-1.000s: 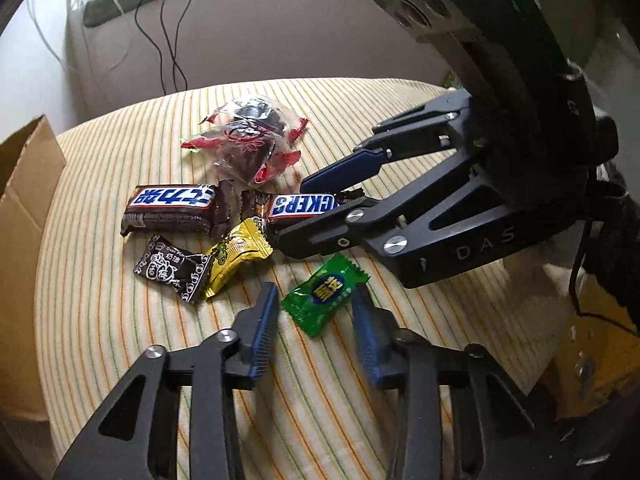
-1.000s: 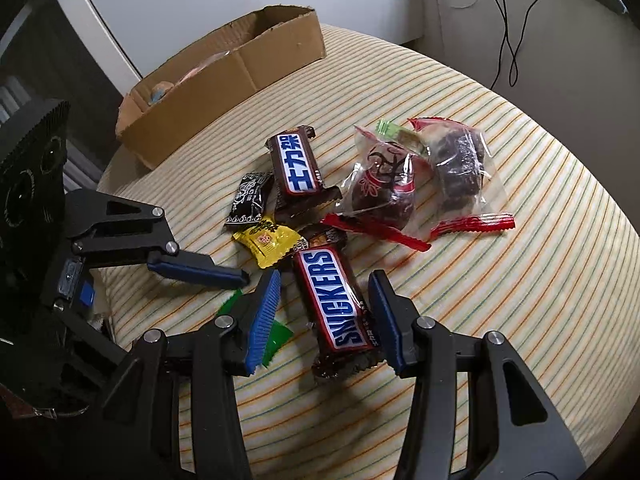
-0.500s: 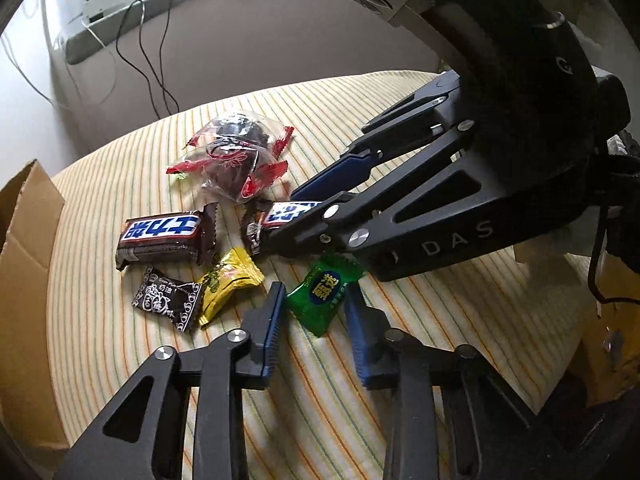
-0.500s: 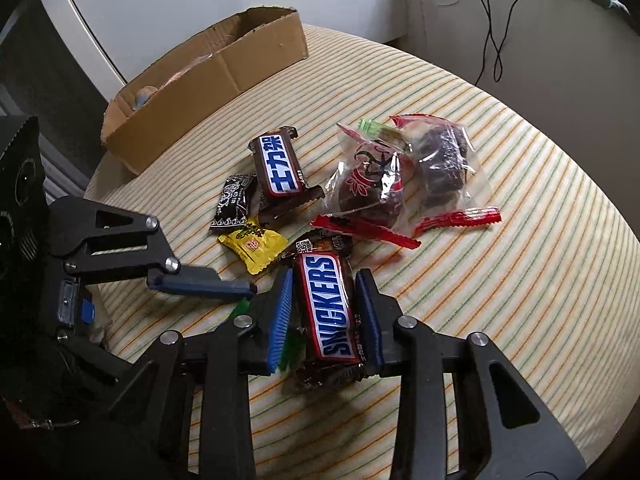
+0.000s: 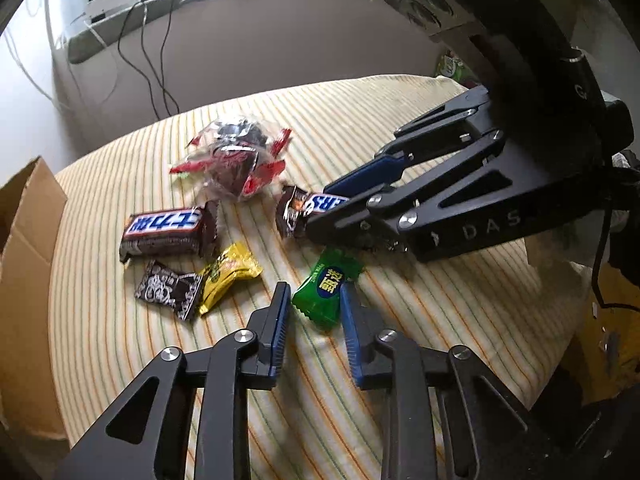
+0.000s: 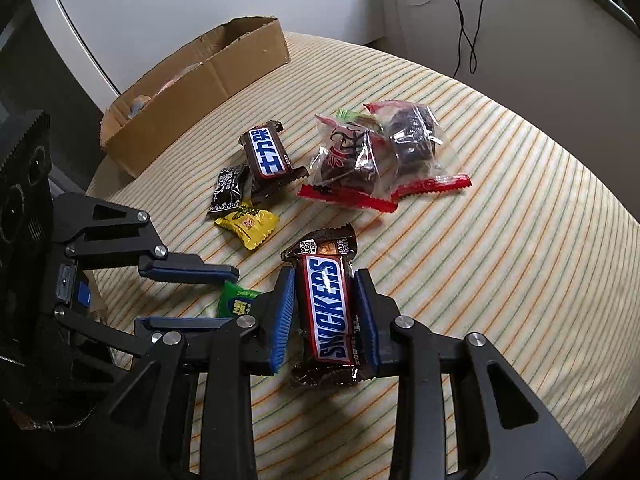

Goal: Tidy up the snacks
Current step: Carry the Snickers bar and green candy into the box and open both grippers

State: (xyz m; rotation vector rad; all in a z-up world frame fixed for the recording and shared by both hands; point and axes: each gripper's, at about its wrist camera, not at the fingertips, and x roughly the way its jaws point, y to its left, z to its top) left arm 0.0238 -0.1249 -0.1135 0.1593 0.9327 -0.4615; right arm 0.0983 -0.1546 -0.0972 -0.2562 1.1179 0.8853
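Snickers bar (image 6: 330, 312) clamped lengthwise in right gripper (image 6: 325, 316), jaws closing on its sides. Green candy (image 5: 327, 294) between left gripper (image 5: 314, 320) jaws, which are opening; contact unclear. Other snacks at 11 o'clock on striped cloth (image 6: 500, 280); cardboard box (image 6: 208, 88) beyond.

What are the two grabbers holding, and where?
The right gripper squeezes the Snickers bar by its long sides. The left gripper's jaws, now opening, flank the green candy.

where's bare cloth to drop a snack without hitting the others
Free: the wide striped cloth right of the red-edged bags and Snickers, and the strip between the box and the Chinese-label bar. Crowded: the middle cluster around the yellow candy.
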